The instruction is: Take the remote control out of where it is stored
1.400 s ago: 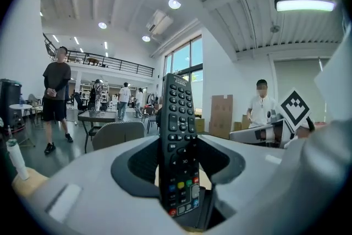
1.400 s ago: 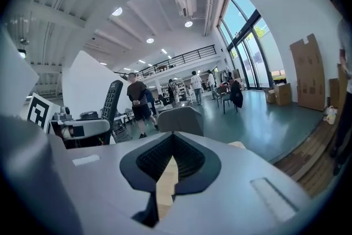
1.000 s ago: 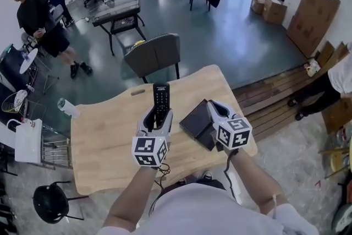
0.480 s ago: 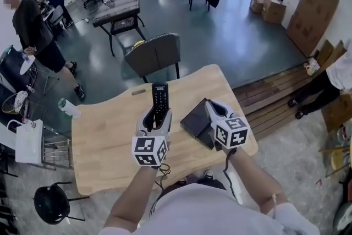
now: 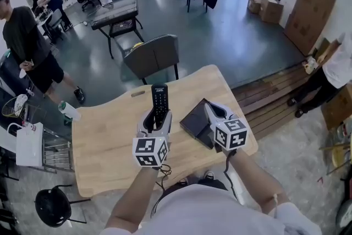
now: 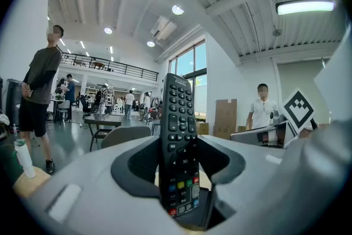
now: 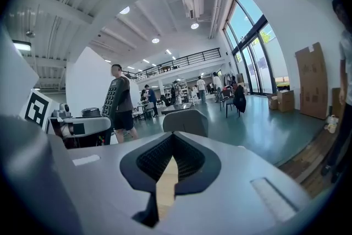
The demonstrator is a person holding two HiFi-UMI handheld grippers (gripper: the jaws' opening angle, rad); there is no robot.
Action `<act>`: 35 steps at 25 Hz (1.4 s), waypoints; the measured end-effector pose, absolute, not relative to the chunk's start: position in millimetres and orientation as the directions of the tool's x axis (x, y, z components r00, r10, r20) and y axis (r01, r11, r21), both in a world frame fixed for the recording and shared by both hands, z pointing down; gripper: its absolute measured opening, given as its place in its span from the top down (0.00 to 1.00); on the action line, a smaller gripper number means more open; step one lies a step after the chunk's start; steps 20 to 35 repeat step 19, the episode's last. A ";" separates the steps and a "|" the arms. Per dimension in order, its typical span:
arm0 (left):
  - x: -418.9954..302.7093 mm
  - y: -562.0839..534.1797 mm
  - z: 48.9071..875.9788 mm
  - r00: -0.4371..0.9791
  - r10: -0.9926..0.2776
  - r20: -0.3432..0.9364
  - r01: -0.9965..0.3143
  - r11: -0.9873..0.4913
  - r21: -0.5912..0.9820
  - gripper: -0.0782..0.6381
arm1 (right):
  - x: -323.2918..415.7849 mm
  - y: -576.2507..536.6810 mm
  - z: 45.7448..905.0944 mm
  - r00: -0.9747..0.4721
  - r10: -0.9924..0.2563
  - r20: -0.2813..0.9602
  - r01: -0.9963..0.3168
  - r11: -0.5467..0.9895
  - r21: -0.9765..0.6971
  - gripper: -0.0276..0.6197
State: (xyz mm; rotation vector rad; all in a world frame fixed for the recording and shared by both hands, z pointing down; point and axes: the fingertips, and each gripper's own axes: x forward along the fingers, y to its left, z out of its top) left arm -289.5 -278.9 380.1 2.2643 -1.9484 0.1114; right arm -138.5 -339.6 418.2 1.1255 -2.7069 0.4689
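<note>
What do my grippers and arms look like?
Left gripper and right gripper: light grey shells, black ribbed pads inside the jaws, a white cube with black square markers on each, a dark cable at each wrist. Forearms unsleeved; pale top.

Open workshop hall, worktables (image 5: 116, 10), chairs (image 5: 155, 54), cardboard boxes (image 5: 269, 10)

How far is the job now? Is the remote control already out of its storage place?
Done: the remote control is out, apart from the flat black case, which is probably its storage. In hand: the left gripper is shut on the remote's lower end. The right gripper, jaws together and empty, sits by the case's near edge. Left: perhaps only setting the remote down on the table.
</note>
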 end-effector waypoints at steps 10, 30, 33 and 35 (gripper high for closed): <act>-282.8 -277.2 381.6 0.167 -0.973 0.162 -0.985 -0.158 0.068 0.60 | -128.3 -336.2 419.7 -0.687 -0.669 0.284 -0.726 0.648 -0.228 0.92; -282.1 -281.7 387.5 0.169 -0.971 0.169 -0.985 -0.159 0.072 0.60 | -127.6 -338.8 424.5 -0.687 -0.669 0.285 -0.726 0.647 -0.232 0.92; -282.1 -281.7 387.5 0.169 -0.971 0.169 -0.985 -0.159 0.072 0.60 | -127.6 -338.8 424.5 -0.687 -0.669 0.285 -0.726 0.647 -0.232 0.92; -282.1 -281.7 387.5 0.169 -0.971 0.169 -0.985 -0.159 0.072 0.60 | -127.6 -338.8 424.5 -0.687 -0.669 0.285 -0.726 0.647 -0.232 0.92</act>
